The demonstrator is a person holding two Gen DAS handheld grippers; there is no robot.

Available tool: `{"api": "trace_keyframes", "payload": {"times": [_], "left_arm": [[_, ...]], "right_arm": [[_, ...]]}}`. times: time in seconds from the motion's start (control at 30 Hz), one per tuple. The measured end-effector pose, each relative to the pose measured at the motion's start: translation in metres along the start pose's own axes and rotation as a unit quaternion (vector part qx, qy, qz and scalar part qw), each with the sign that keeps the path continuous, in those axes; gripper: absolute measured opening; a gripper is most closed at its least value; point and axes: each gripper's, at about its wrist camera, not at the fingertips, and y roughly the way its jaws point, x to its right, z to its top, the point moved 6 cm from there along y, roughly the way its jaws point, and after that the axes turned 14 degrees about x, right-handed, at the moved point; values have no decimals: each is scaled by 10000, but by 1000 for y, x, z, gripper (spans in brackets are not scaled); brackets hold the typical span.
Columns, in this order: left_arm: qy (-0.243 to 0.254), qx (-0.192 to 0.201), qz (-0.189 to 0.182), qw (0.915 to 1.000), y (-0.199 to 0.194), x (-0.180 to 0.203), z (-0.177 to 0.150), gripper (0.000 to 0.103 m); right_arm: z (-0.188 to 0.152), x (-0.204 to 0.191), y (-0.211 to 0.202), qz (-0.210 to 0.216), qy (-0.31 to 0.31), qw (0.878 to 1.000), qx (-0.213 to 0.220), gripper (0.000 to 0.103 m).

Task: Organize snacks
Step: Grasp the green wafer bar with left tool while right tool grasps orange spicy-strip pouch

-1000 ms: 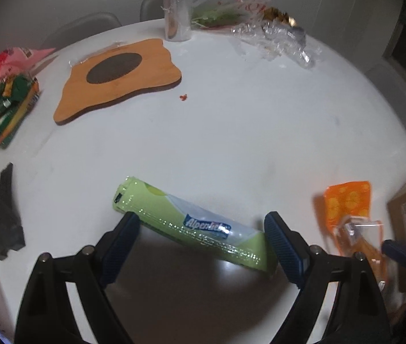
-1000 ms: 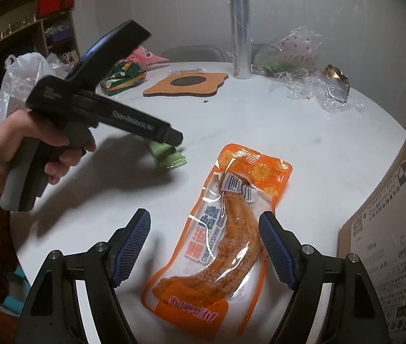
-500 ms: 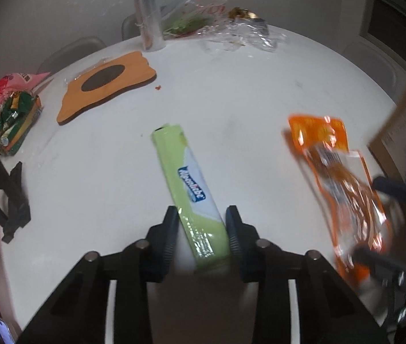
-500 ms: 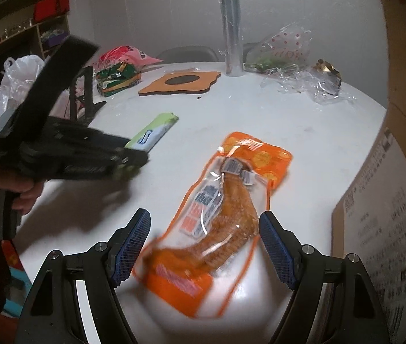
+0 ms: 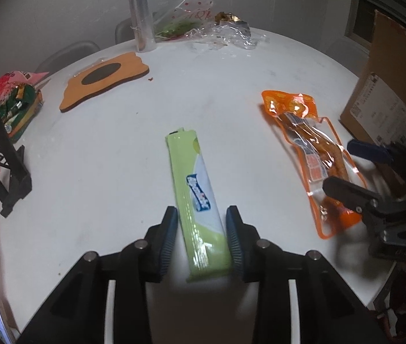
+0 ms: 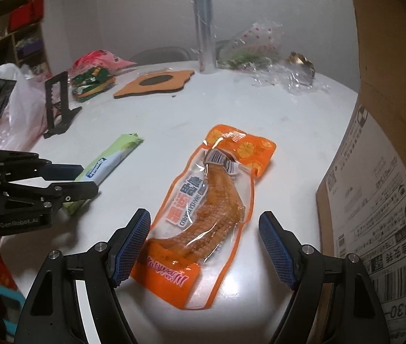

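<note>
**Snacks lined up for a two-handed pick**

Candy in a long green packet [image 5: 198,200] lies flat on the white surface [image 5: 117,149], its near end between the pads of the left tongs [image 5: 201,236]. Those pads stand close on either side, touching or nearly so; whether they truly pinch it I cannot tell. The packet points straight along the fingers, which suits a grip across its narrow width.

The right tongs [image 6: 204,250] are spread wide, holding nothing, straddling the lower end of the orange pouch [image 6: 208,200] that lies flat just beside the cardboard box [image 6: 374,200]. The wide gap fits the pouch's breadth. Probably the box is where both snacks are meant to go, given how near it stands.
</note>
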Motion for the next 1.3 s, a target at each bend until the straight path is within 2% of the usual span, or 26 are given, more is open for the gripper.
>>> {"api": "trace_keyframes", "payload": {"times": [0.47, 0.53, 0.57, 0.67, 0.7, 0.77, 1.03, 1.3], "left_arm": [[-8, 197, -112, 9997, 10, -6, 7, 27], [-7, 217, -132, 9997, 9, -7, 7, 27], [-9, 226, -135, 9997, 9, -7, 7, 27], [-28, 283, -161, 9995, 8, -9, 7, 26], [-43, 300, -175, 9994, 7, -9, 7, 26], [-83, 345, -206, 9992, 5, -11, 7, 26], [-159, 557, -137, 9982, -11, -20, 15, 25], [-168, 1063, 17, 9942, -45, -32, 41, 24]], "right_arm": [[10, -10, 36, -66, -115, 9987, -485, 79], [11, -14, 41, -92, -225, 9982, -540, 77], [11, -16, 43, -174, -347, 9977, -553, 71], [13, -19, 44, -147, -479, 9974, -515, 68], [14, -20, 44, -152, -505, 9973, -503, 63], [14, -21, 42, -101, -501, 9975, -486, 59], [23, -25, 30, -19, -636, 9976, -290, 59], [58, -51, -16, 439, -869, 9951, 194, 59]]}}
